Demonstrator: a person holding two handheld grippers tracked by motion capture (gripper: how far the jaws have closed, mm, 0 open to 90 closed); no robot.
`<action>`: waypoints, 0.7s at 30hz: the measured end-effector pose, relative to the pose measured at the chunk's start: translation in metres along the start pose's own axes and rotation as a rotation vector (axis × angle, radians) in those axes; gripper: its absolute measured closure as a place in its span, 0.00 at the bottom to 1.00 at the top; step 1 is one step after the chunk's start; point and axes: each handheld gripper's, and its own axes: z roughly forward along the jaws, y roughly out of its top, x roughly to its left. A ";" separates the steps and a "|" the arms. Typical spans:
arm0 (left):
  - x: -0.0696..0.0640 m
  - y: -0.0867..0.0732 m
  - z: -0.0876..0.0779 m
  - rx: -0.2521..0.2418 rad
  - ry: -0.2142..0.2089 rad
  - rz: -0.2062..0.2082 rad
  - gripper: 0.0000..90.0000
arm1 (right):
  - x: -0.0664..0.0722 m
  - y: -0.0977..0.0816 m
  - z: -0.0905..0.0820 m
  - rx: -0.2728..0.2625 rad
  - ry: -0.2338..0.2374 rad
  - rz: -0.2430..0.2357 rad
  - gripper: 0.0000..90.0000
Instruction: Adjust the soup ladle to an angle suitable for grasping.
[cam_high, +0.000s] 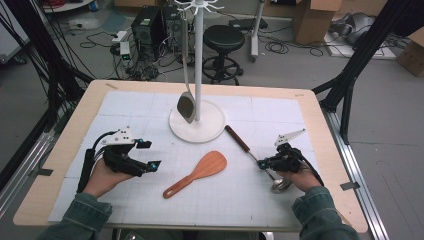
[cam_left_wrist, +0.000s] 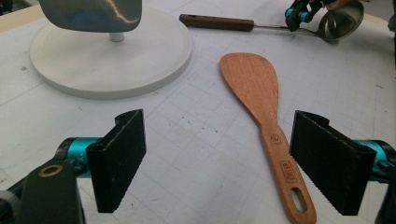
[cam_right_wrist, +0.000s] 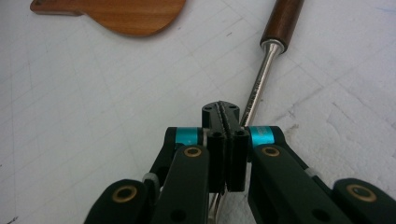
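The ladle (cam_high: 255, 159) is lying just right of the white stand base (cam_high: 197, 122), its thin steel shaft pinched by the clenched right gripper (cam_right_wrist: 226, 122), its polished bowl nearest the person. That smooth round shaft could be slipping or rolling between the ribbed pads on lifting. The left gripper (cam_left_wrist: 217, 163) is resting with jaws released, near the flat wooden spatula (cam_left_wrist: 261, 112) below the base.
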 end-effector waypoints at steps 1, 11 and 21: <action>0.000 0.000 0.000 -0.002 -0.002 0.001 0.22 | 0.000 0.000 0.000 0.000 0.002 0.001 1.00; 0.000 0.000 0.000 0.000 -0.002 0.002 0.22 | -0.002 -0.001 -0.002 -0.001 -0.002 -0.005 1.00; 0.000 0.000 -0.001 0.002 0.001 0.003 0.22 | 0.000 0.003 -0.003 -0.009 -0.019 -0.001 1.00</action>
